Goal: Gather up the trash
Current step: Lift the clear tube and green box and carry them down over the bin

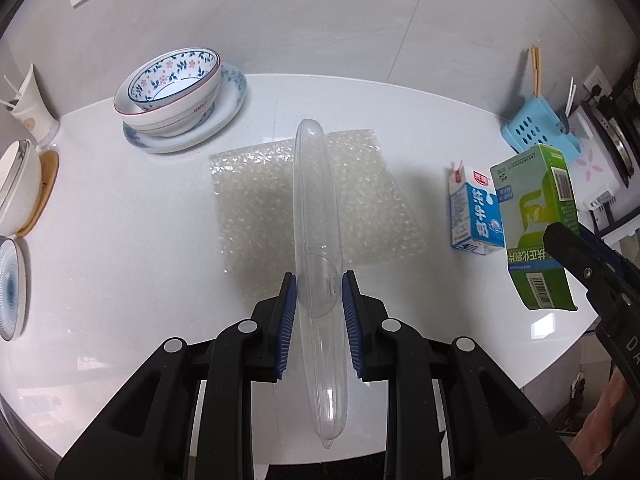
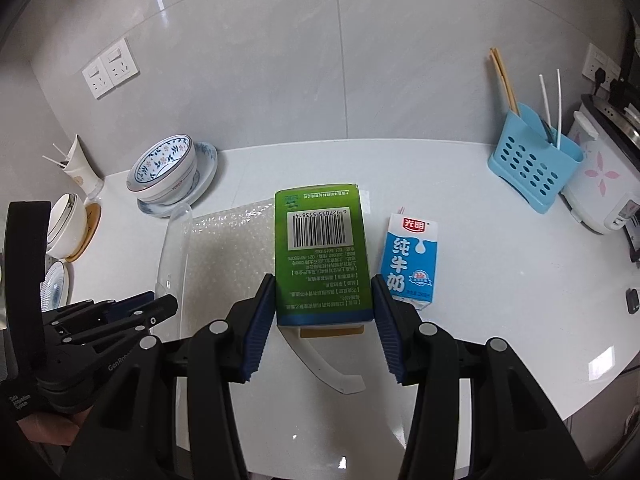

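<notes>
My left gripper (image 1: 319, 286) is shut on a clear plastic lid (image 1: 316, 216), held on edge above the white table (image 1: 120, 260); it also shows in the right wrist view (image 2: 174, 248). My right gripper (image 2: 324, 290) is shut on a green box (image 2: 320, 252), held above the table; it also shows in the left wrist view (image 1: 534, 224). A sheet of bubble wrap (image 1: 360, 200) lies flat on the table under the lid. A blue and white milk carton (image 2: 410, 260) stands to the right of the green box.
Stacked patterned bowls on a plate (image 1: 180, 100) stand at the back left. More bowls and plates (image 1: 16, 192) line the left edge. A blue utensil holder (image 2: 534, 168) and a rice cooker (image 2: 600, 176) stand at the back right. The table's front edge is close.
</notes>
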### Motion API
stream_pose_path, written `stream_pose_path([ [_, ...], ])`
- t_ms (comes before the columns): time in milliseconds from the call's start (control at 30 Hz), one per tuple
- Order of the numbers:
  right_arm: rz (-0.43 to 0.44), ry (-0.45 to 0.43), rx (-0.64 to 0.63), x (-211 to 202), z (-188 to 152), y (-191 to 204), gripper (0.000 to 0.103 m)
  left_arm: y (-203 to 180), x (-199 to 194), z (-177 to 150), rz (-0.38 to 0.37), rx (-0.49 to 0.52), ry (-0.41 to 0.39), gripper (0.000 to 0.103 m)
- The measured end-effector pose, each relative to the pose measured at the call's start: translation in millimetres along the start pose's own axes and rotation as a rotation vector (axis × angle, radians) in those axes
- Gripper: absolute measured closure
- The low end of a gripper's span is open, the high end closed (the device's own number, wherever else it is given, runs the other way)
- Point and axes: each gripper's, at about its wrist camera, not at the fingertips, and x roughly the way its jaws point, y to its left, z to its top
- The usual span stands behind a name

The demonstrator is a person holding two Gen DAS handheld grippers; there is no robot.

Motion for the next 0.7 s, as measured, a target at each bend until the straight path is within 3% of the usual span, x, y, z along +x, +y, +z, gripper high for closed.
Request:
stream_pose_path([
  [333, 0.008, -0.008, -0.004, -37, -35, -25, 0.057, -19, -20, -41, -0.01, -0.004, 0.004, 0.08],
  [700, 0.013, 0.019, 0.003, -52, -83, -51, 0.057, -40, -29, -84, -0.036, -0.004, 0.019, 0.08],
])
